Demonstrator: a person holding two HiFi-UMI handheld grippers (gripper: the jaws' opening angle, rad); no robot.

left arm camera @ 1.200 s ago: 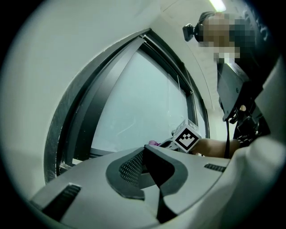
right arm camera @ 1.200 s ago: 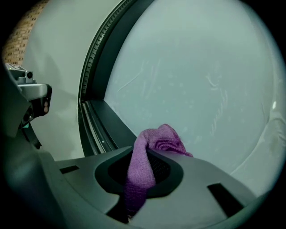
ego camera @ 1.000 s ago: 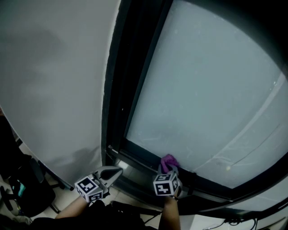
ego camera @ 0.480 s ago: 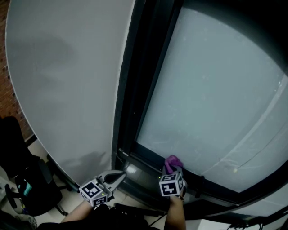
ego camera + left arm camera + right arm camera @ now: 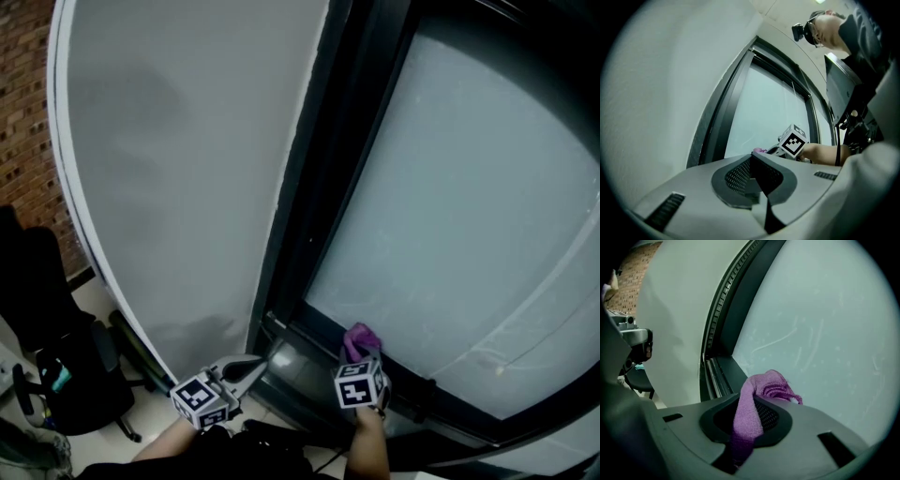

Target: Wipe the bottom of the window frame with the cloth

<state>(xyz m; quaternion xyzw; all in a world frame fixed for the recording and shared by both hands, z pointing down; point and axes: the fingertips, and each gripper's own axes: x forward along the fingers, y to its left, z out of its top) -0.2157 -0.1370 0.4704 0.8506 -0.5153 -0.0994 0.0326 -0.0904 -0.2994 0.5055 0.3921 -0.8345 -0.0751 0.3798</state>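
A purple cloth [image 5: 357,337] is pinched in my right gripper [image 5: 359,359], which is shut on it. The cloth's bunched end presses against the frosted glass just above the dark bottom window frame [image 5: 305,330]. In the right gripper view the cloth [image 5: 759,390] folds over the jaws of the right gripper [image 5: 752,401], with the bottom frame [image 5: 723,373] running off to the left. My left gripper [image 5: 251,364] is shut with nothing in it, its tip near the frame's lower left corner. From the left gripper [image 5: 752,157] I see the right gripper's marker cube [image 5: 793,140].
A pale wall panel [image 5: 187,169] borders the window on the left, with a brick wall [image 5: 28,112] beyond it. A black office chair [image 5: 56,375] stands on the floor at the lower left. Frosted glass [image 5: 469,206] fills the right.
The head view has swung left, bringing the brick wall and the chair into sight. The right gripper with the cloth sits a little nearer the frame's left corner. The left gripper stays shut.
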